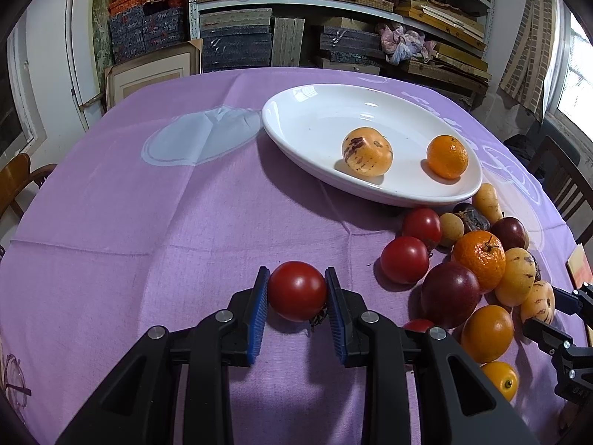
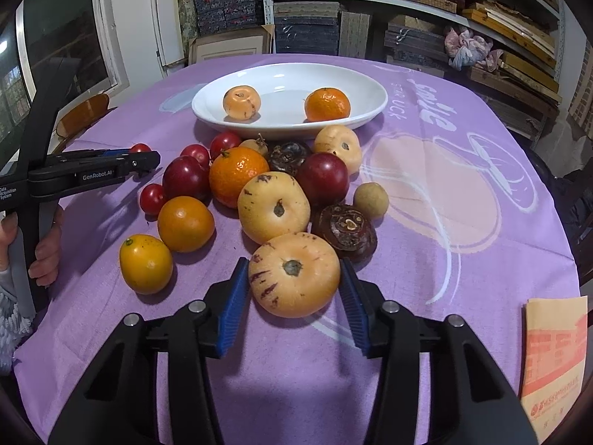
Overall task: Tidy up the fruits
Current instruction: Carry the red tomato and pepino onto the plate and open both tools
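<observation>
My left gripper (image 1: 297, 278) is shut on a red tomato (image 1: 297, 290) low over the purple tablecloth. My right gripper (image 2: 294, 267) is shut on a pale yellow, purple-streaked melon (image 2: 294, 274) at the near edge of the fruit pile. A white oval plate (image 1: 296, 118) holds a streaked yellow melon (image 1: 367, 151) and a mandarin (image 1: 447, 156); the plate also shows in the right wrist view (image 2: 370, 85). The pile (image 2: 259, 185) of tomatoes, plums, oranges, melons and dark water chestnuts lies in front of the plate. The left gripper (image 2: 142, 161) shows at the pile's left.
The round table is covered by a purple cloth (image 1: 148, 222). A paper envelope (image 2: 554, 356) lies at the right near edge. Shelves of boxes (image 1: 296, 18) stand behind the table. Wooden chairs (image 1: 563, 181) stand at the sides. A hand (image 2: 44, 252) holds the left tool.
</observation>
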`<state>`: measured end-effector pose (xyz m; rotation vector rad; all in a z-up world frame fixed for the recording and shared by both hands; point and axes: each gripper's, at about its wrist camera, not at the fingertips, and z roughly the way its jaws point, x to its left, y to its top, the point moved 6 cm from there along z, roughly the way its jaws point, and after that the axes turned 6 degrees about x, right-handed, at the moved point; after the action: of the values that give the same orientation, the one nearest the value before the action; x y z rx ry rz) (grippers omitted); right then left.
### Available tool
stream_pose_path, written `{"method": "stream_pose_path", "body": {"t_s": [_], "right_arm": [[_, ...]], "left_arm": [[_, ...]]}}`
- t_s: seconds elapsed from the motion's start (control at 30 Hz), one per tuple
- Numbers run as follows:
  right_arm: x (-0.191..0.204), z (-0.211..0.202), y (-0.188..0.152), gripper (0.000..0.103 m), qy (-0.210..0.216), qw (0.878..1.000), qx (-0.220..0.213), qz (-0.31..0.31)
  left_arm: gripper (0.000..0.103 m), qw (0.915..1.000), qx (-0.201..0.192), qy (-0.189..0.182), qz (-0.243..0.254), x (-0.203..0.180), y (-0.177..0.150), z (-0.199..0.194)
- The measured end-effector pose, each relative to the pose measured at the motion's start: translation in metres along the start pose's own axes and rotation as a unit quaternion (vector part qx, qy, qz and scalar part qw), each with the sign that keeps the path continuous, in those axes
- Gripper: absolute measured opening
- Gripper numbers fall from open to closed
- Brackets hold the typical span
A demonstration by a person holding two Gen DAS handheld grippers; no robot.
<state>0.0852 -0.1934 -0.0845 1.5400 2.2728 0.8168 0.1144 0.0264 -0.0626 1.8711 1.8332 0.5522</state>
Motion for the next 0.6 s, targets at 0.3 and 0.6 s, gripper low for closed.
{"method": "stream_pose_path", "body": {"t_s": [0.3,0.6], "right_arm": [[-0.018,-0.037,0.026,0.047,0.021,0.997,-0.057,0.042],[-0.034,-0.019,0.147,0.047,0.001,0.997,-0.075,0.028]], "left_arm": [[0.030,0.9991,-0.024,-0.030,-0.015,0.001,0.017,-0.016],[0.030,0.9991,-0.036,-0.022,-0.001,-0.017,0.113,-0.001]]}}
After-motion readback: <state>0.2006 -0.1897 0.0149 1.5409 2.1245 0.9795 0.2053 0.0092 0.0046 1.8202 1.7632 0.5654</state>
